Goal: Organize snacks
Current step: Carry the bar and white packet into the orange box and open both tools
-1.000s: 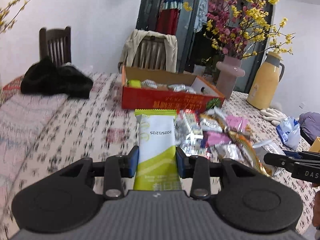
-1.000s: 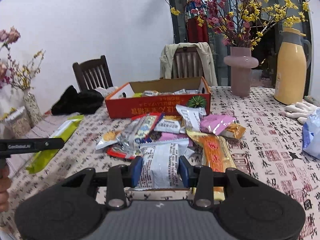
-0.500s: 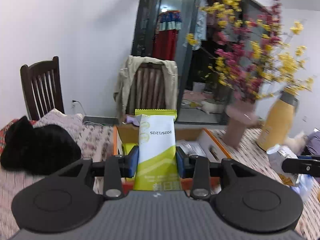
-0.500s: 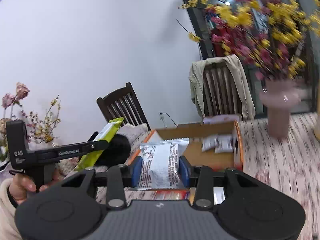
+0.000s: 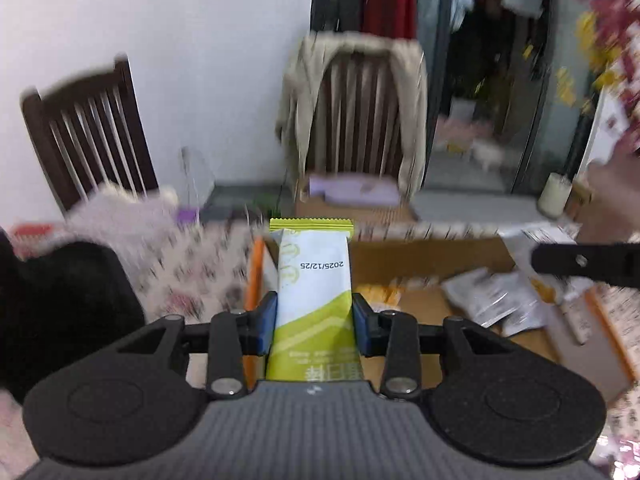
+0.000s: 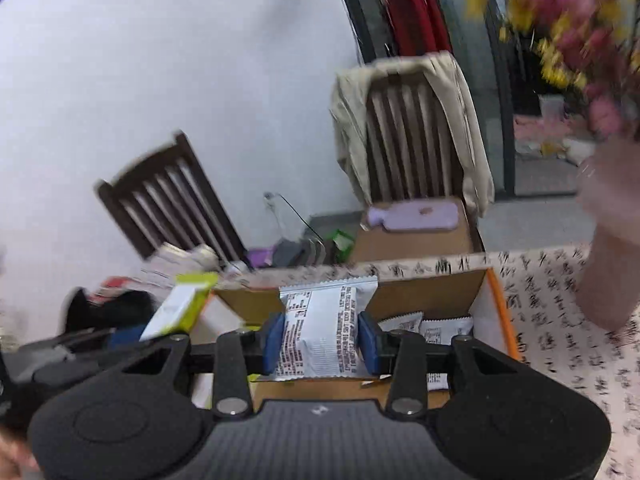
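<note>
hovering now over the open cardboard box instead of the table's snack pile, left gripper is clamping the green-white snack bar, right gripper is pinching the white snack packet, both ready for dropping in

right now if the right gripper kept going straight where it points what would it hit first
Probably the cardboard box: the right gripper, shut on the white snack packet, aims into its open interior, though depth is unclear.
</note>
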`<move>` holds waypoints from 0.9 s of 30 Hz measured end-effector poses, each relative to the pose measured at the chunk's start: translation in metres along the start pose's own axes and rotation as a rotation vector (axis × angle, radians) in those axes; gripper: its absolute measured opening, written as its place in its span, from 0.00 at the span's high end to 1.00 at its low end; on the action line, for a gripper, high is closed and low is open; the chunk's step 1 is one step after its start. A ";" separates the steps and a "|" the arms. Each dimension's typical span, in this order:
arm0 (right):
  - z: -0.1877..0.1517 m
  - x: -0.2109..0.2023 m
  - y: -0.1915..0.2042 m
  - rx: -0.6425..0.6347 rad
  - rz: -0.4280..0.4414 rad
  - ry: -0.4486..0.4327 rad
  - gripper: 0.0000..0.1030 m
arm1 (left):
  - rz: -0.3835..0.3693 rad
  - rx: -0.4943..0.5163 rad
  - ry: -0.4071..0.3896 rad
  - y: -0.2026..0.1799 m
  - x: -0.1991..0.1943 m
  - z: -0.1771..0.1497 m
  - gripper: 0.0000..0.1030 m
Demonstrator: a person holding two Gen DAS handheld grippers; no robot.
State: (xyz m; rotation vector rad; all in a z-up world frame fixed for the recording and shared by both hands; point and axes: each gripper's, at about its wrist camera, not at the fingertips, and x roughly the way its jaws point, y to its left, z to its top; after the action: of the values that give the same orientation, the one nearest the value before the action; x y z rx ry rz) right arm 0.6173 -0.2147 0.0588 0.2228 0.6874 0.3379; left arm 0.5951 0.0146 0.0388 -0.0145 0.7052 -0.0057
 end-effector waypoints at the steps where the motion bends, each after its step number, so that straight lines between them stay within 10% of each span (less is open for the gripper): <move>1: 0.000 0.020 -0.002 0.017 -0.010 0.022 0.62 | 0.012 -0.007 0.016 0.001 0.012 -0.001 0.63; 8: -0.010 0.109 -0.003 0.045 -0.061 0.137 0.60 | -0.014 0.044 0.047 -0.007 0.042 -0.010 0.60; 11: -0.014 0.120 0.000 0.038 -0.082 0.156 0.48 | -0.046 0.037 0.027 -0.005 0.041 -0.005 0.41; 27: -0.009 0.001 0.004 -0.052 -0.107 0.062 0.40 | -0.044 0.065 -0.068 0.011 -0.062 -0.016 0.39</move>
State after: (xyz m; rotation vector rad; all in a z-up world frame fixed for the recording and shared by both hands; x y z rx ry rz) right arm 0.6116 -0.2100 0.0524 0.1259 0.7474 0.2609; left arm 0.5378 0.0265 0.0669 0.0317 0.6363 -0.0697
